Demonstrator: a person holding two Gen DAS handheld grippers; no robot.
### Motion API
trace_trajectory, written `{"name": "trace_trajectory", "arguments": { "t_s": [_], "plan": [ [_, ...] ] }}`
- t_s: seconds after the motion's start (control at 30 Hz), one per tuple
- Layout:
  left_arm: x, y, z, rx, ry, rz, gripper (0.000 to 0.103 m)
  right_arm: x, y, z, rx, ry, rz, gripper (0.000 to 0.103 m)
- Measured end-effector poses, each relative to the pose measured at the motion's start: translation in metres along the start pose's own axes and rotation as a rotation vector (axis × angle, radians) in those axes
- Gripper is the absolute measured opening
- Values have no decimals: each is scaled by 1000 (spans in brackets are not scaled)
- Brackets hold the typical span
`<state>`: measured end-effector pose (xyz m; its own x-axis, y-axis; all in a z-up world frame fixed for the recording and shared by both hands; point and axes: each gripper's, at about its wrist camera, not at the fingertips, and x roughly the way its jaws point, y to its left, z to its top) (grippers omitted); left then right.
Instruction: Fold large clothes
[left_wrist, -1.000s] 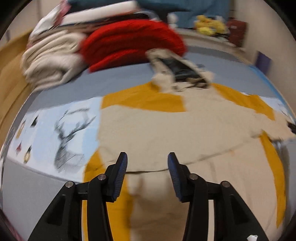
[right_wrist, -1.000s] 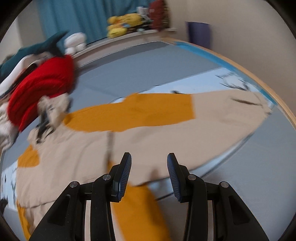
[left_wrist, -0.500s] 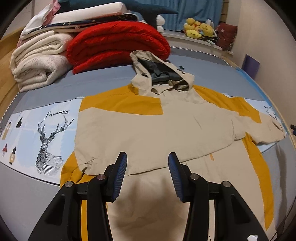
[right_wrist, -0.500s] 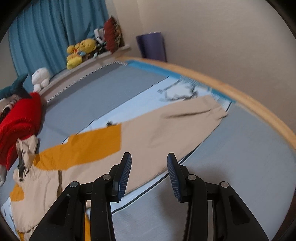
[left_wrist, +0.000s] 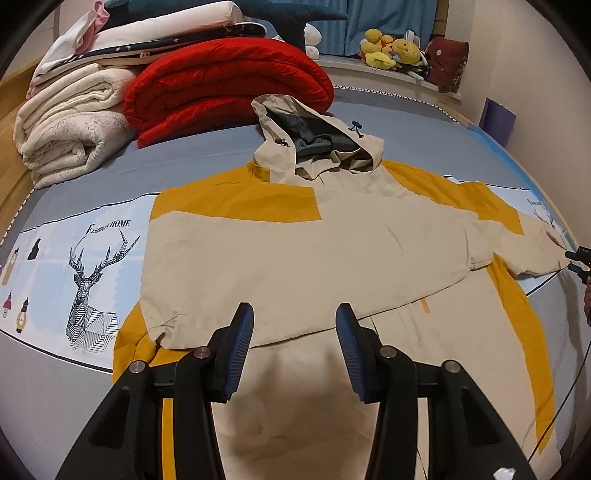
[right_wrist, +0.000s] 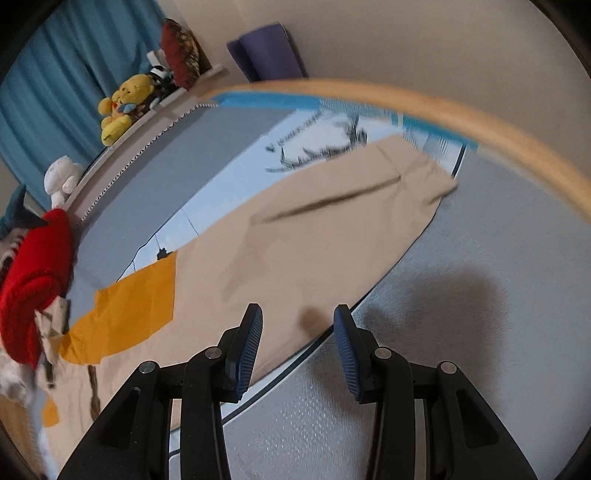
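Left gripper (left_wrist: 293, 341) hangs over the lower body of the hooded jacket (left_wrist: 295, 258), jaws spread apart, nothing between them. Right gripper (right_wrist: 297, 341) likewise spread and empty, above the edge of the jacket's right sleeve (right_wrist: 332, 221), where sleeve meets grey bed cover (right_wrist: 461, 350).

Jacket is beige with mustard-yellow panels, lying flat in the middle of the bed. Left sleeve (left_wrist: 236, 269) is folded across the chest; its cuff end sits near the left gripper's left finger. Right sleeve stretches straight out to the bed's right side, cuff (right_wrist: 432, 181) near the wooden bed rail (right_wrist: 517, 147). Hood (left_wrist: 317, 144) lies open at the far end, dark grey lining showing, drawstring toggles visible.

Under the jacket runs a light-blue printed band (left_wrist: 55, 266) across the grey cover. Readable text on it: "Fashion HOME" (left_wrist: 109, 226), above a geometric deer drawing (left_wrist: 92, 288). Small lantern and bottle-like icons farther left, too small to detail. A second deer print shows blurred by the right cuff.

Beyond the hood: folded red quilt (left_wrist: 229, 85), touching the hood's tip. Left of it a stack of cream blankets (left_wrist: 70, 125), with white and navy bedding on top. No containers seen. Far ledge holds yellow plush toys (left_wrist: 391, 50), a white plush (right_wrist: 61, 181), a dark red cushion (left_wrist: 447, 62). Teal curtain (right_wrist: 74, 62) behind. Purple object (right_wrist: 266, 51) against the wall, kind unclear.
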<state>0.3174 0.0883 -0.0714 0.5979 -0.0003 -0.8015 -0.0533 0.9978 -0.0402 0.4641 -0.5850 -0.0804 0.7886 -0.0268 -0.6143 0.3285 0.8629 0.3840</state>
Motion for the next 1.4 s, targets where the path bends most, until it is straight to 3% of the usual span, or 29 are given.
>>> {"name": "trace_trajectory", "arguments": {
  "t_s": [0.27,0.53,0.6,0.67,0.8,0.97,1.13,1.27,1.4],
  "plan": [
    [6,0,-1,5,9,3,43,37,-34,4,158,18,-11,42],
    [5,-2,-2,22,2,1,43,50,-44,18,246,-48,5,41],
    [5,-2,-2,19,-2,0,43,51,-42,22,256,-62,-21,33],
    [3,0,-1,16,-2,-2,43,51,-38,27,250,-65,-56,18],
    [1,4,1,9,-5,-3,43,33,-22,37,197,-137,-91,8],
    [-8,13,5,-21,-14,-10,43,-8,44,52,-5,-241,-137,4],
    [-21,32,11,-63,-33,-7,43,-56,158,39,-261,-320,-112,2],
    [-30,50,15,-107,-42,-5,43,-104,277,-11,-500,-344,28,2],
    [-37,65,18,-134,-48,-9,43,-150,389,-94,-701,-301,224,2]
  ]
}}
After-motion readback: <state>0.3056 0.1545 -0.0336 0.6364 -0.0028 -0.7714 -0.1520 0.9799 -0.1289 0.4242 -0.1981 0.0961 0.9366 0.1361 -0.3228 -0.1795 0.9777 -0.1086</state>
